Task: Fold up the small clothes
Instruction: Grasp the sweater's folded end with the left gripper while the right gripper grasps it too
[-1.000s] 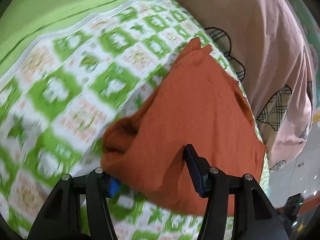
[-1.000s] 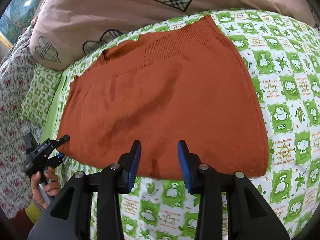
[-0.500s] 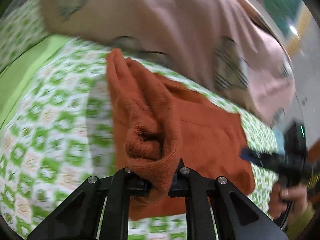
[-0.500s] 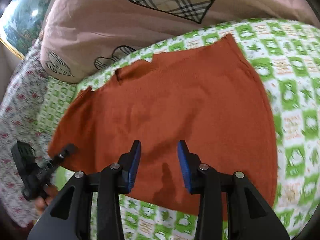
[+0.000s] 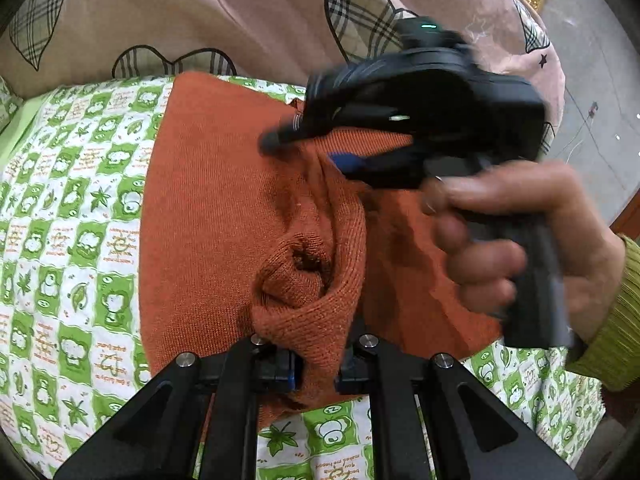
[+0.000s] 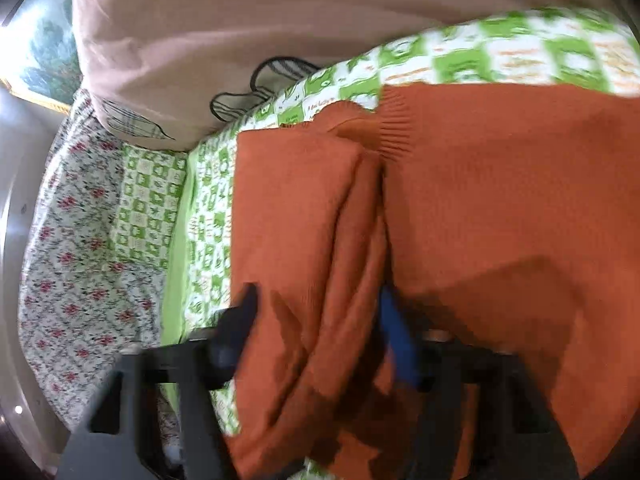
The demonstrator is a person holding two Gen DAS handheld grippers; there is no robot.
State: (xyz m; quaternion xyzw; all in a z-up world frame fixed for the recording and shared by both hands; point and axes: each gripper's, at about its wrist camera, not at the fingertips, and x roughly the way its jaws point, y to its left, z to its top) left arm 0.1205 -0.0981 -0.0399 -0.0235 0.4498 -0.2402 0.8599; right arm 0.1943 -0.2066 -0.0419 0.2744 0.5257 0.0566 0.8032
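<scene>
An orange knit garment (image 5: pixel 208 200) lies on a green-and-white patterned bedsheet (image 5: pixel 68 208). My left gripper (image 5: pixel 316 368) is shut on a bunched fold of the garment and holds it up over the flat part. My right gripper (image 5: pixel 316 152) shows in the left wrist view above the garment, a hand on its handle. In the right wrist view the right gripper (image 6: pixel 320 320) is open, with a raised fold of the orange garment (image 6: pixel 500 220) lying between its fingers (image 6: pixel 394 336).
A pink quilt with plaid heart patches (image 5: pixel 240 12) lies behind the garment. A floral quilt (image 6: pixel 72 260) and a green checked pillow (image 6: pixel 148 204) lie at the left in the right wrist view.
My left gripper has closed on the garment's edge and carried it across over the rest. My right gripper has swung in over the fold, and cloth now lies between its fingers.
</scene>
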